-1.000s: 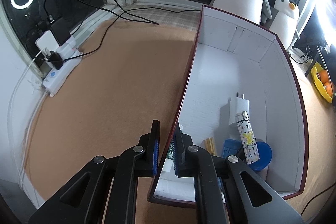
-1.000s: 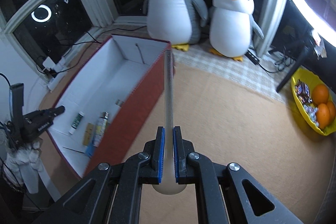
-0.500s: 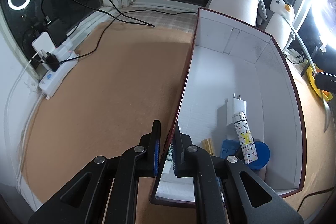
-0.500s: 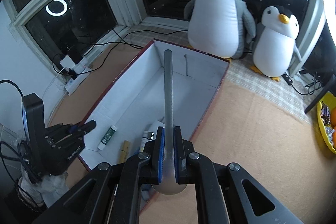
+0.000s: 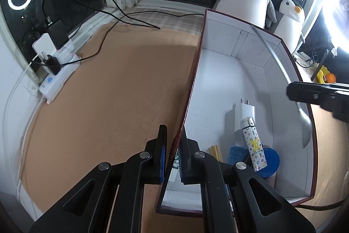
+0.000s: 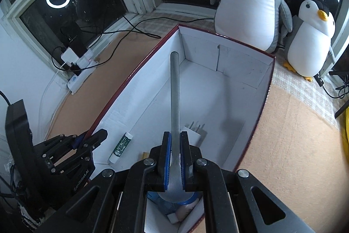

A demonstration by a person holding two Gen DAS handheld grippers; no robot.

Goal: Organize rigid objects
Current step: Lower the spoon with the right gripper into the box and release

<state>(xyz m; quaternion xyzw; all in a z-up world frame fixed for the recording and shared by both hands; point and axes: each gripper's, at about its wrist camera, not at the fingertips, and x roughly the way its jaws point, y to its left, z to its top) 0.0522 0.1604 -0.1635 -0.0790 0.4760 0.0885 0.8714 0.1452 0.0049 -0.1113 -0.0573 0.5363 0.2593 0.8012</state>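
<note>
Right gripper (image 6: 175, 158) pinches a long, dull-grey metal spoon (image 6: 175, 97) by its neck.

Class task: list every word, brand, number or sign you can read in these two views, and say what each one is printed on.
"GenRobot.AI": white lettering on the black body of the left gripper, seen in the right wrist view.
Patterned lighter: coloured monogram signs, one reads roughly "LOUIS VUITTON", blurred.
Green and white tube: print too small to read.
Power strip: a round blue mark, no legible text.
Nothing else carries readable text.
</note>
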